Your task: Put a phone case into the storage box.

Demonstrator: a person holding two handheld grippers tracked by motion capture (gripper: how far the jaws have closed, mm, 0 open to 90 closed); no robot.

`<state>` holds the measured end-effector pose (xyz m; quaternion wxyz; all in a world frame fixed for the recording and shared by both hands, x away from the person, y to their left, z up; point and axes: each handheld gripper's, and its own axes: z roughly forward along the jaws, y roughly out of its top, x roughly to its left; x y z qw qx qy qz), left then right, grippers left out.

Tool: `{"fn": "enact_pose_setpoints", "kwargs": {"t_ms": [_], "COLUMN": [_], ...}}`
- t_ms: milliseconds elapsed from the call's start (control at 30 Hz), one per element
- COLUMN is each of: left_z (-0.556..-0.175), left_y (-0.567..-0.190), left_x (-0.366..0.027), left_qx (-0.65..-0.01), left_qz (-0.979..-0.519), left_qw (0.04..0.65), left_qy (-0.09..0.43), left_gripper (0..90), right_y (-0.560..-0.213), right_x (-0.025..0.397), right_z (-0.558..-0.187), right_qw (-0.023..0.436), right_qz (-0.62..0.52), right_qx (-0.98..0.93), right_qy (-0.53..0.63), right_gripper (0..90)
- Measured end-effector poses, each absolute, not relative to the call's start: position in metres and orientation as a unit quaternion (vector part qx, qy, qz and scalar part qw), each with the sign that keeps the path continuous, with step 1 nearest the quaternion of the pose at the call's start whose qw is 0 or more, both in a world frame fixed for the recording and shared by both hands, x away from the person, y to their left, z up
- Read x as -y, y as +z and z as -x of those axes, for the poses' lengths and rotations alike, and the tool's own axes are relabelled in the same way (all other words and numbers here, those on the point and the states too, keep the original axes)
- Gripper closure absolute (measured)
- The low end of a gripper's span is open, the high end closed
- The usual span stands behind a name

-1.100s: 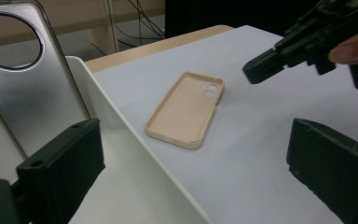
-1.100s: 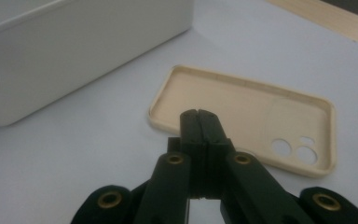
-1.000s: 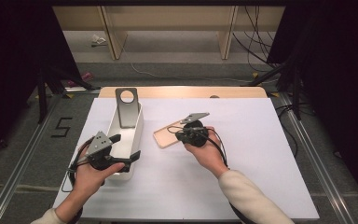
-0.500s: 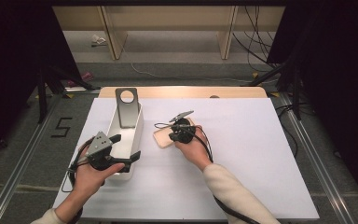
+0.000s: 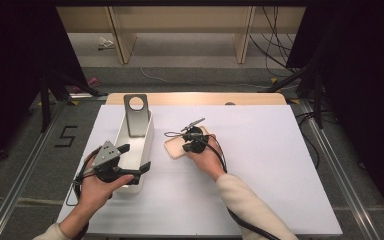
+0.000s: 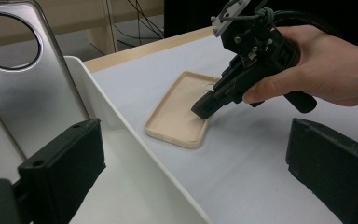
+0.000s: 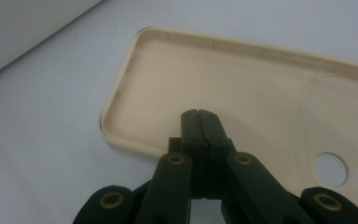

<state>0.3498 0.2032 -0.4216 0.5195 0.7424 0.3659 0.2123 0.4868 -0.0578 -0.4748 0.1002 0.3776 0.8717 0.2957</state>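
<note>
On the far left my left tool [image 5: 139, 159] sits with its jaws spread wide, straddling the near right wall of the white tray [image 5: 150, 131], gripping nothing. Inside that tray a grey phone [image 5: 136, 114] leans upright against the far end, its round camera ring at the top. Just right of the tray, flat on the white tabletop [image 5: 270, 165], lies the beige phone case [image 6: 181, 111], hollow side up. My right tool [image 7: 200, 116] is clenched shut with nothing between the jaws, its closed tip pressing down inside the case near the long rim on my side. I judge the step to be getting hold of this case, so I would part the jaws, set one inside the rim and one outside, and pinch the thin wall squarely rather than at a corner, since soft rubbery plastic will flex and slip. Hard to make out: whether the tip truly touches the case floor or hovers just above it, and the camera end of the case is cut off in the right gripper view.
</note>
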Motion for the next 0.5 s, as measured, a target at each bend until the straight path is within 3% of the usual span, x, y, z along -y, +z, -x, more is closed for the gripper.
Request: {"fn": "enact_pose_setpoints", "kwargs": {"t_ms": [500], "left_z": [-0.35], "left_y": [-0.422], "left_x": [-0.203], "left_qx": [-0.366], "left_qz": [-0.743], "left_qw": [0.518], "left_qy": [0.212], "left_gripper": [3.9], "right_y": [-0.466], "right_x": [0.076], "right_z": [-0.475], "right_qw": [0.086], "right_qz": [-0.346], "right_qx": [-0.899], "right_qy": [0.253], "right_gripper": [90.0]}}
